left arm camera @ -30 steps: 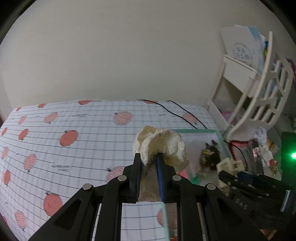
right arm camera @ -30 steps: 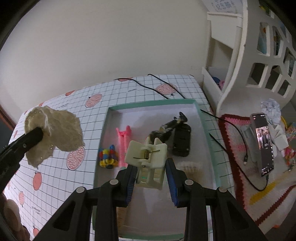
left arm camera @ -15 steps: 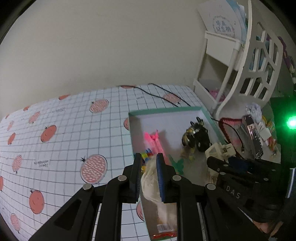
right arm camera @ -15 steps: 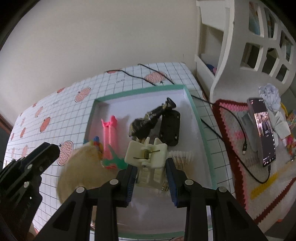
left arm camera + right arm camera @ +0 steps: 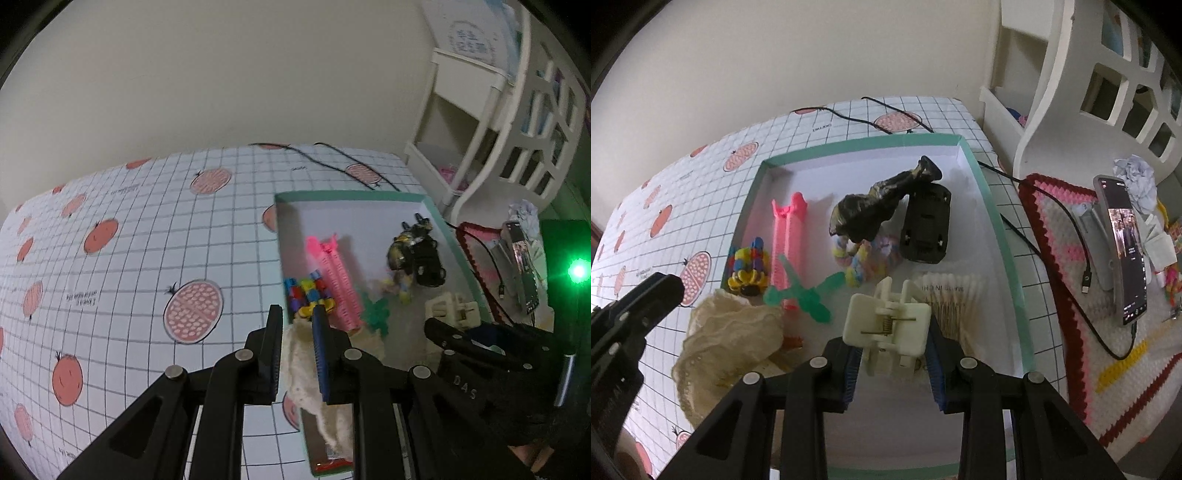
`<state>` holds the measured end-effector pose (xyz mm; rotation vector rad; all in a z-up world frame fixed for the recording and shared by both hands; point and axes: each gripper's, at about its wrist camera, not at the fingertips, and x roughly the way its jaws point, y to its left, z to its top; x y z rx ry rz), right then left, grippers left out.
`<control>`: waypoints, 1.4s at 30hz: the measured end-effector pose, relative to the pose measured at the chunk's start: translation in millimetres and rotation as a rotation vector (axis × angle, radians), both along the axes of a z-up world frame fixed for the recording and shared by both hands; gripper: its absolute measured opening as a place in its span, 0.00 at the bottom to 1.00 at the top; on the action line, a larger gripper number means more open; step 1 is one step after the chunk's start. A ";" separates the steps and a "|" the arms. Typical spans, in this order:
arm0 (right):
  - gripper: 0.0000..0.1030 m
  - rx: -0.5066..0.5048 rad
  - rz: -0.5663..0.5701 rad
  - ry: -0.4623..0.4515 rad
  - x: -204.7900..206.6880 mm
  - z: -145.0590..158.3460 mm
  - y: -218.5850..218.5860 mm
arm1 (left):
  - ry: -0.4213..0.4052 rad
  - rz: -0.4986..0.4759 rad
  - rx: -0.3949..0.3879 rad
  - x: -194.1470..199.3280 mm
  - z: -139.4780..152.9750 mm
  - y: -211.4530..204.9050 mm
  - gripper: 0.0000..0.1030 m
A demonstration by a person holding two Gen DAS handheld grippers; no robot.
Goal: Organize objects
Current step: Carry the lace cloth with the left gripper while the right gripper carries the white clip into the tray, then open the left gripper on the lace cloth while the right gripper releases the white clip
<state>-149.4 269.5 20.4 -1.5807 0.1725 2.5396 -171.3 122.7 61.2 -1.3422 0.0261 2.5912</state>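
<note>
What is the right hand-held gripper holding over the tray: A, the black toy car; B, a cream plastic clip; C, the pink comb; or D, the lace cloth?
B. In the right wrist view the right hand-held gripper has its fingers closed on the cream plastic clip above the tray, while the lace cloth sits between the fingers of the left hand-held gripper.

The left black plastic two-finger gripper is showing flat angular link arms, round silver screws at the joints and blue ribbed pads on the inner faces of its fingers. The right black plastic two-finger gripper is looking the same, with silver screws and blue ribbed pads. In the left wrist view its side is carrying pale raised letters "DAS".
</note>
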 end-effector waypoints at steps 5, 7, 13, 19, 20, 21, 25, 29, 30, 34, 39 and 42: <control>0.33 0.008 0.007 0.004 -0.4 0.4 -4.6 | -0.028 0.036 0.010 -2.1 -6.0 -10.8 0.16; 0.33 0.009 0.008 0.009 -1.3 0.9 -5.3 | -0.037 0.046 0.017 -2.6 -8.0 -13.3 0.17; 0.33 -0.010 0.005 0.024 -3.2 1.2 -6.2 | -0.049 0.049 0.016 -3.2 -11.0 -15.1 0.26; 0.35 -0.031 0.006 0.048 -3.0 5.4 -5.5 | -0.063 0.064 0.015 -5.1 -14.6 -17.8 0.39; 0.39 -0.035 0.005 0.056 -2.7 6.8 -5.6 | -0.065 0.066 0.015 -5.1 -15.1 -18.5 0.41; 0.41 -0.037 0.006 0.060 -2.6 7.6 -5.6 | -0.067 0.067 0.016 -5.2 -15.4 -19.2 0.42; 0.42 -0.043 0.008 0.078 -2.5 11.0 -5.8 | -0.068 0.070 0.016 -5.9 -15.3 -20.3 0.45; 0.42 -0.049 0.006 0.091 -2.1 14.3 -4.6 | -0.068 0.073 0.017 -6.2 -15.3 -20.0 0.48; 0.42 -0.050 0.004 0.096 -1.5 15.7 -4.4 | -0.067 0.073 0.017 -6.0 -15.2 -20.1 0.49; 0.42 -0.054 0.004 0.114 -0.7 20.5 -5.1 | -0.063 0.088 0.014 -6.8 -14.5 -21.6 0.55; 0.53 -0.050 0.006 0.112 -0.2 19.2 -7.9 | -0.059 0.096 0.022 -6.1 -12.9 -26.3 0.67; 0.61 -0.047 0.011 0.115 0.4 19.4 -8.9 | -0.067 0.107 0.028 -6.8 -13.6 -29.7 0.71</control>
